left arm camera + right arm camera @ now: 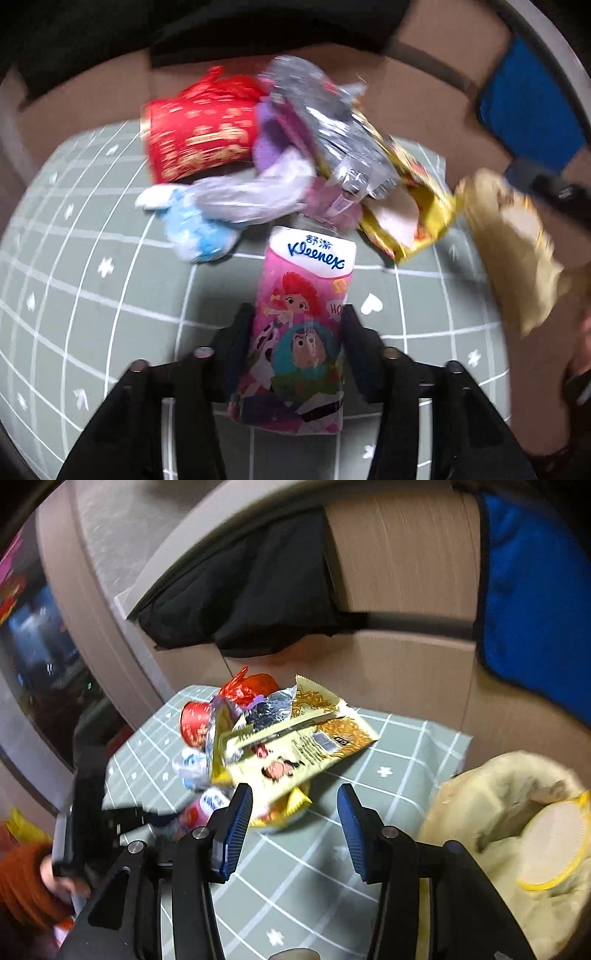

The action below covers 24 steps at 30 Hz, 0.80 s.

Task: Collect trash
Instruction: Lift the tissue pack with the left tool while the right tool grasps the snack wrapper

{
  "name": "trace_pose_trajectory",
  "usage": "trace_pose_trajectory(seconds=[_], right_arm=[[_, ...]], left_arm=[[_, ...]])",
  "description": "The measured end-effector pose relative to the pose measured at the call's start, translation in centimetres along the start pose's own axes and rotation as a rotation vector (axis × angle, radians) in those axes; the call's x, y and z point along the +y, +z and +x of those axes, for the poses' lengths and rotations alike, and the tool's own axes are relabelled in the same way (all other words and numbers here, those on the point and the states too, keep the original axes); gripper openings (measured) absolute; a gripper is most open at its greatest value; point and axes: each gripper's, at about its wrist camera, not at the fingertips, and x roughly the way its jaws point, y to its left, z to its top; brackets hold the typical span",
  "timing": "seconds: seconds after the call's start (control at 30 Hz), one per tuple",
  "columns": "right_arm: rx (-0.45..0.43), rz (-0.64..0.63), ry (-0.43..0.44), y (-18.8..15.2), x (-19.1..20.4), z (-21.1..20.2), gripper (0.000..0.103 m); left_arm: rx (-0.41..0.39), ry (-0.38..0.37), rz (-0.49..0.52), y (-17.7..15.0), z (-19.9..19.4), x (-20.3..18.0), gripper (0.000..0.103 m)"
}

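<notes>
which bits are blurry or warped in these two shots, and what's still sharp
Left wrist view: the Kleenex tissue pack between the left gripper fingers is sharp, the red wrapper and gold packet are motion-smeared, and the tablecloth grid lines bow with the fisheye. Right wrist view: smeared throughout, worst at the lined trash bin; the right gripper stays fairly crisp.

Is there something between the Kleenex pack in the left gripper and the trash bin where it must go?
Partly. The Kleenex pack sits left of the trash pile, and the bin stands off the table's right edge. A path toward the bin along the near, bare cloth looks free.
</notes>
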Motion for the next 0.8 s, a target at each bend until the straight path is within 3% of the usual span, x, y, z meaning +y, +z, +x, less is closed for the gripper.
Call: trace_pose_trajectory(seconds=[0.2, 0.33, 0.43, 0.5, 0.53, 0.6, 0.67, 0.8], right_arm=[[0.042, 0.236, 0.050, 1.4, -2.4, 5.3, 0.047], [0.074, 0.422, 0.098, 1.4, -4.6, 8.6, 0.047], [0.104, 0.482, 0.122, 1.6, -5.2, 11.1, 0.047], [0.093, 0.478, 0.165, 1.9, -5.1, 11.9, 0.044], [0.078, 0.451, 0.167, 2.2, -4.6, 12.0, 0.030], [0.058, 0.345, 0.114, 3.0, -3.2, 11.4, 0.013], [0.023, 0.234, 0.081, 3.9, -1.5, 10.0, 0.011], [-0.033, 0.123, 0.110, 5.4, 0.9, 6.5, 0.006]], left_arm=[[-0.123, 0.003, -0.092, -1.3, -4.8, 3.0, 0.043], [-0.227, 0.043, -0.137, -1.1, -8.2, 4.5, 0.043], [-0.278, 0.067, -0.155, -0.7, -9.8, 6.3, 0.043], [-0.284, 0.065, -0.186, -0.5, -10.1, 7.3, 0.043], [-0.284, 0.063, -0.197, -0.4, -10.1, 7.6, 0.043], [-0.289, 0.063, -0.218, -0.1, -9.9, 8.2, 0.043], [-0.295, 0.064, -0.223, 0.0, -9.9, 8.5, 0.043], [-0.308, 0.040, -0.236, 0.4, -10.2, 8.0, 0.043]])
